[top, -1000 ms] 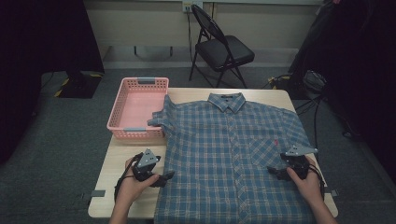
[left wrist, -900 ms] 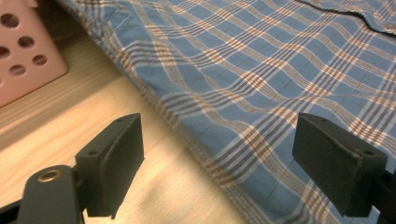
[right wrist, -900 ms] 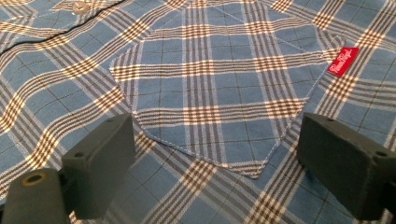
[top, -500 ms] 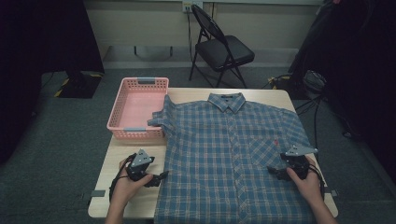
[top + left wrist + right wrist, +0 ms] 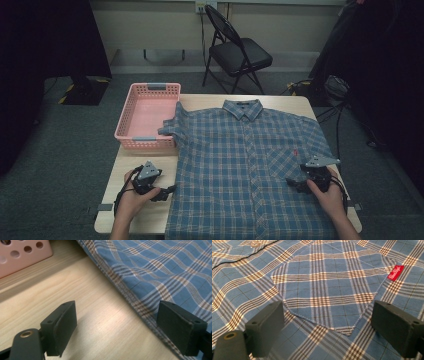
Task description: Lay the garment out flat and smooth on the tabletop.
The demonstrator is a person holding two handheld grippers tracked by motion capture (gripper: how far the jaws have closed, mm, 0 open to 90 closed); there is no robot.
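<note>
- A blue plaid shirt [image 5: 250, 170] lies flat and buttoned on my table [image 5: 150, 207], collar toward the far edge and hem at the near edge, covering most of the top.
- My left gripper [image 5: 167, 190] sits low over bare wood just beside the shirt's left side seam, its jaws spread wide and holding nothing.
- In the left gripper view the shirt [image 5: 160, 272] runs diagonally across the frame; one jaw stands over wood, the other over the plaid edge, with the seam between them.
- My right gripper [image 5: 294, 183] rests on the right side of the shirt, just below the chest pocket [image 5: 281, 162], jaws apart and empty.
- In the right gripper view the pocket [image 5: 329, 287] sits squarely between the two open jaws, its point toward the camera, a small red label [image 5: 395, 272] at its upper corner and a button [image 5: 255, 243] on the placket at the top left.
- A pink basket [image 5: 131, 134] stands on the far left of the table, touching the shirt's left sleeve [image 5: 170, 127], which is folded up against its rim.
- A folding chair [image 5: 239, 50] stands on the floor beyond the table.
</note>
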